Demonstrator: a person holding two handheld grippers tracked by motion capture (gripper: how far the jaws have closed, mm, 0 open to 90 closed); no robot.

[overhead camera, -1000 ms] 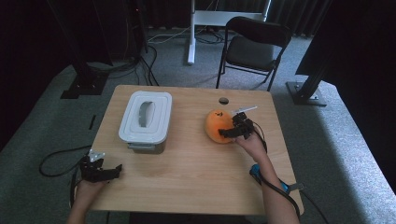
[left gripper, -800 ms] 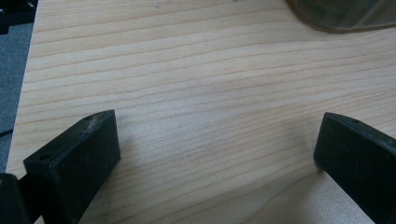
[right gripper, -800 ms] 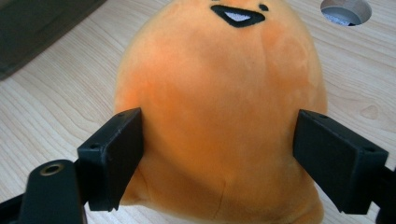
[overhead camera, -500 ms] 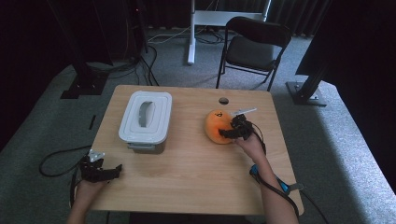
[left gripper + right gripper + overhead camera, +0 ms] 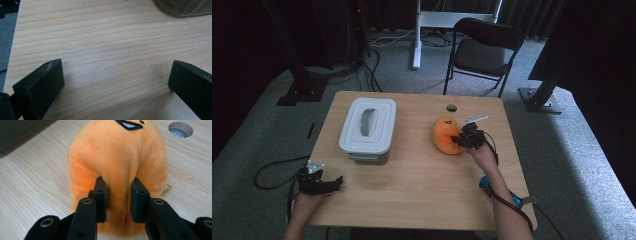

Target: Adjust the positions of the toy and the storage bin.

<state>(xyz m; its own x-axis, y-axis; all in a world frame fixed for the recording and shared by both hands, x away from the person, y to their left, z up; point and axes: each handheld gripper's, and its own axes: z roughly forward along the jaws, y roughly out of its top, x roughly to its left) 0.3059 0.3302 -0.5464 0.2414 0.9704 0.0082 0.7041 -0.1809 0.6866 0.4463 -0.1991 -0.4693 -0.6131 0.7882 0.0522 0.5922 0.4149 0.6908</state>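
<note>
An orange plush toy (image 5: 445, 135) lies on the right half of the wooden table (image 5: 412, 170). My right gripper (image 5: 462, 140) has just been closing and now pinches a fold of the plush toy (image 5: 117, 157) between its two black pads (image 5: 100, 195). The toy's fabric bulges around the jaws. My left gripper (image 5: 326, 183) rests at the table's near left corner, its jaws wide apart with only bare wood (image 5: 112, 62) between them.
A white lidded plastic box (image 5: 368, 129) stands on the left half of the table, its edge (image 5: 182, 10) just ahead of the left gripper. A round cable hole (image 5: 451, 108) sits behind the toy. A black chair (image 5: 482, 50) stands beyond the far edge.
The right gripper's jaws have closed onto the orange toy. Neither hand has shifted its place.
</note>
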